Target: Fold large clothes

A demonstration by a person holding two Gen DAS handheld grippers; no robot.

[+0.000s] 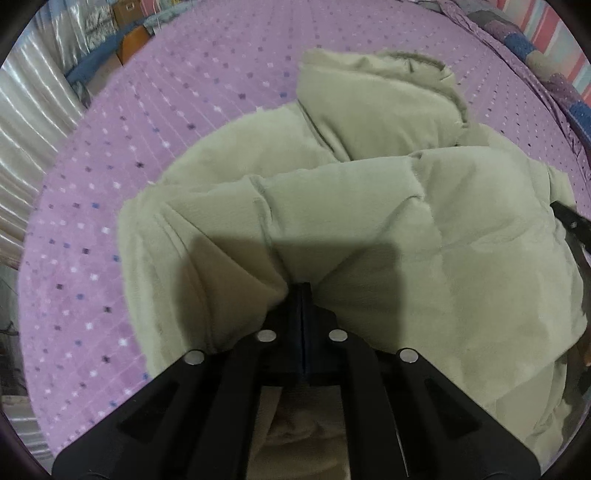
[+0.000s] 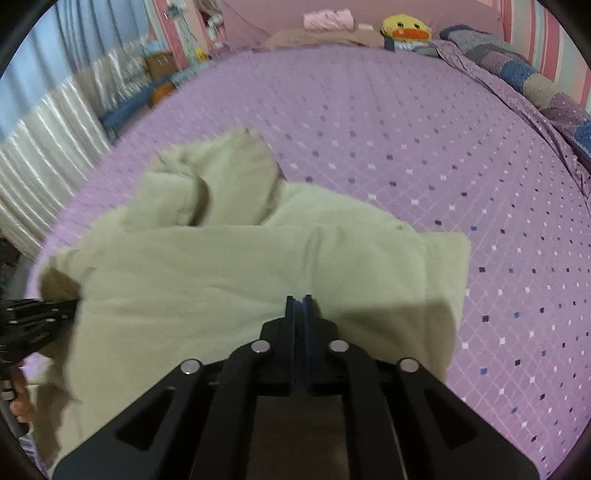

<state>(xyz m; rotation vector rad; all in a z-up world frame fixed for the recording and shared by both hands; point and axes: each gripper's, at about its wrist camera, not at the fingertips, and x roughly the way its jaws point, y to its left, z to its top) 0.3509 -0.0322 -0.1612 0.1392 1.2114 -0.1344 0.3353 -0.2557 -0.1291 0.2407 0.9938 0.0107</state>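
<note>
A pale green padded jacket (image 1: 369, 221) lies bunched on the purple bedspread (image 1: 147, 147), its hood or sleeve (image 1: 376, 107) lying at the far end. My left gripper (image 1: 303, 290) points steeply down, its jaws together, with the cloth puckered around the tips. Its black body also shows at the left edge of the right wrist view (image 2: 44, 317). My right gripper (image 2: 300, 300) has its blue pads nearly touching, pinching the jacket (image 2: 221, 266) near its right side. One right fingertip (image 1: 569, 221) pokes in at the jacket's right edge.
The bedspread (image 2: 406, 147) stretches wide to the right and far side. A duck plush (image 2: 406, 27) and folded pink cloth (image 2: 328, 18) sit at the head. A patchwork blanket (image 2: 535, 81) runs along the right edge. Curtains and boxes (image 2: 159, 62) stand left of the bed.
</note>
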